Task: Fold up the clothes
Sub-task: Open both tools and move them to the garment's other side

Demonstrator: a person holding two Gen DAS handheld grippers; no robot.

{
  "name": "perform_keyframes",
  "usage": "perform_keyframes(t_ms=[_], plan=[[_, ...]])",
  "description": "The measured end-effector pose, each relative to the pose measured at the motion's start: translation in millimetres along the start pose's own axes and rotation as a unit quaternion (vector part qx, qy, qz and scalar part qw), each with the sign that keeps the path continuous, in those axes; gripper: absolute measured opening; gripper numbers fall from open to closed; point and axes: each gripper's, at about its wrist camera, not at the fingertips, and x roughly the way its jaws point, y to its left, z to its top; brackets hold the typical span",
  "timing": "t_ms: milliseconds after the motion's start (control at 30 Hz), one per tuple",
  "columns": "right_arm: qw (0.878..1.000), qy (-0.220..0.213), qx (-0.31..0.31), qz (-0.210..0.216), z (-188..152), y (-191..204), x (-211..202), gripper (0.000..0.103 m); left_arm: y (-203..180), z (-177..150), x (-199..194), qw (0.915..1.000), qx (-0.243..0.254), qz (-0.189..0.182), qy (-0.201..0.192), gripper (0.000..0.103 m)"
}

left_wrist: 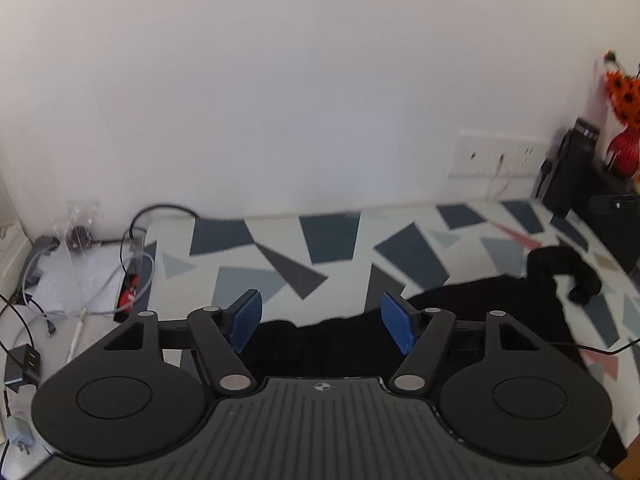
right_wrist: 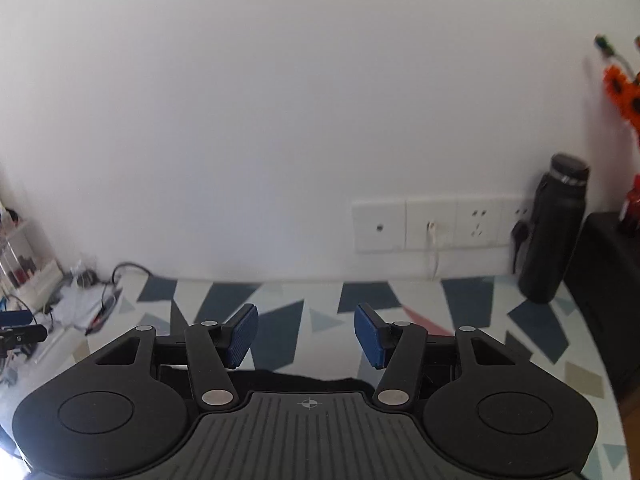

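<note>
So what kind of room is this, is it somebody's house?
Probably a home, maybe a bedroom or study corner. A black garment lies on a surface with a geometric-patterned cover against a white wall with sockets. A dark water bottle and orange flowers in a red vase stand nearby.

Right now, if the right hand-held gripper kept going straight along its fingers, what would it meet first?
Probably the patterned tablecloth: the right hand-held gripper is open and empty, angled down at bare cloth short of the wall. The black garment lies nearer, under it. Depth is uncertain.
</note>
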Motion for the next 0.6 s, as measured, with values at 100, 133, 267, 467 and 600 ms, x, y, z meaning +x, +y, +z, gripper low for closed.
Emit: perform_keyframes(t_ms=[100, 133, 267, 467, 600], plan=[[0.998, 0.061, -0.013, -0.003, -23.5, -8.8, 71.1, 0.050, 8.2, -12.5, 53.5, 0.9987, -0.005, -0.018, 0.048, 0.068], [0.997, 0.076, -0.021, 0.002, -31.8, -8.2, 88.3, 0.050, 10.5, -16.7, 68.7, 0.9977, -0.006, -0.029, 0.061, 0.069], [0.990, 0.119, -0.073, 0.016, -64.3, 3.9, 140.4, 0.052, 4.9, -28.3, 112.1, 0.9956, 0.031, -0.026, 0.085, 0.073], [0.977, 0.132, -0.169, 0.019, -86.4, 34.8, 165.0, 0.006, -12.3, -25.4, 147.6, 0.9898, 0.117, -0.047, 0.066, 0.069], [0.983, 0.110, -0.145, 0.033, -84.6, 28.6, 145.0, 0.005, -32.0, -28.4, 149.4, 0.9768, 0.195, -0.068, 0.057, 0.052]])
